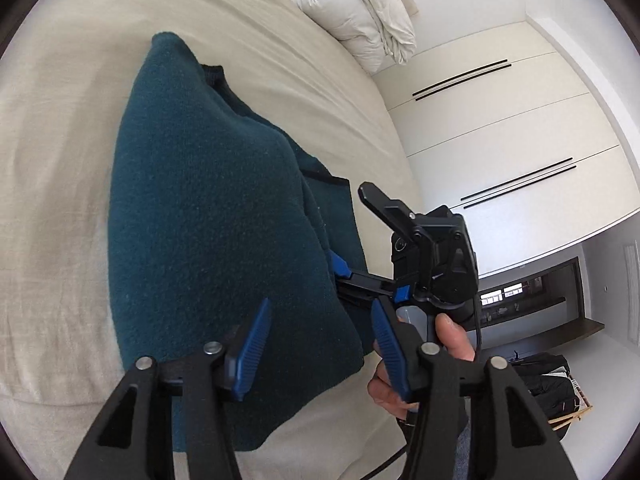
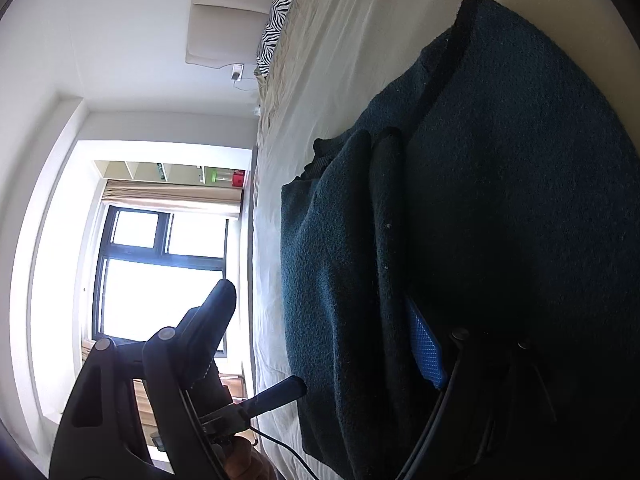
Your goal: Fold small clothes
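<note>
Bed: a beige linen-covered bed [image 1: 60, 128] carries the garment; it fills the left side of the left wrist view.
Garment: a dark teal fleece garment with black edge trim [image 1: 208, 216] lies partly folded on the bed, one layer doubled over another; in the right wrist view [image 2: 500, 200] its stacked folds run lengthwise.
Left tongs: the left tongs [image 1: 320, 354] hover over the near edge of the garment, blue ribbed pads spread well apart, nothing between them.
Right tongs: the right tongs [image 1: 340, 270], seen from the left wrist view, reach into the right edge of the garment; one blue pad shows against the fleece, the other is hidden by cloth. In the right wrist view [image 2: 324, 344] the fingers stand wide apart, one clear of the cloth, the blue pad buried in the folds.
Hand: the person's hand [image 1: 452, 340] holds the right tool's handle.
Background: a crumpled white duvet [image 1: 356, 12] lies at the bed's far end; white wardrobe doors [image 1: 500, 140] stand to the right.
</note>
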Available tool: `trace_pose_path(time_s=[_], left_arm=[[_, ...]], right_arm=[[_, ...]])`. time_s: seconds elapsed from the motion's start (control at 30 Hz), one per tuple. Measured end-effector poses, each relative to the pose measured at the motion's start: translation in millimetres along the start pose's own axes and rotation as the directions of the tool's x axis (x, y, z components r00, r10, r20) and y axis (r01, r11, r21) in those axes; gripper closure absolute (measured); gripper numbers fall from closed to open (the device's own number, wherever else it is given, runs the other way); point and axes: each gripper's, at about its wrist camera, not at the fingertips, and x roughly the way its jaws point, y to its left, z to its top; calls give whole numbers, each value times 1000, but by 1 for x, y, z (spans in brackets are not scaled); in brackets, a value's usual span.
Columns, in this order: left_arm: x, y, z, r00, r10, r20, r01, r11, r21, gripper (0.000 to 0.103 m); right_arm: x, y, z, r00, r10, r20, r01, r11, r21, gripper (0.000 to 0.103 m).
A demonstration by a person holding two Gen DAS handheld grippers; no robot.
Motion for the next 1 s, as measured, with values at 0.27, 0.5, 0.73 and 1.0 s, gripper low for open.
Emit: trace_pose_path(time_s=[0.27,0.5,0.73,1.0], left_arm=[[-25,29,-15,997,74,12,-74,996,49,45],[-15,28,-17,996,91,10,-92,995,46,45],[-1,6,-11,996,93,-5,-92,992,88,45],[32,-29,-12,993,109,-50,-98,978,185,43]], right_arm=[[29,42,3,984,-170,-43,159,968,-195,26],[41,40,-4,903,-429,-17,404,861,-308,84],[-19,48,-5,900,-426,90,430,837,-338,89],[-86,53,10,910,-377,172,414,842,-345,89]])
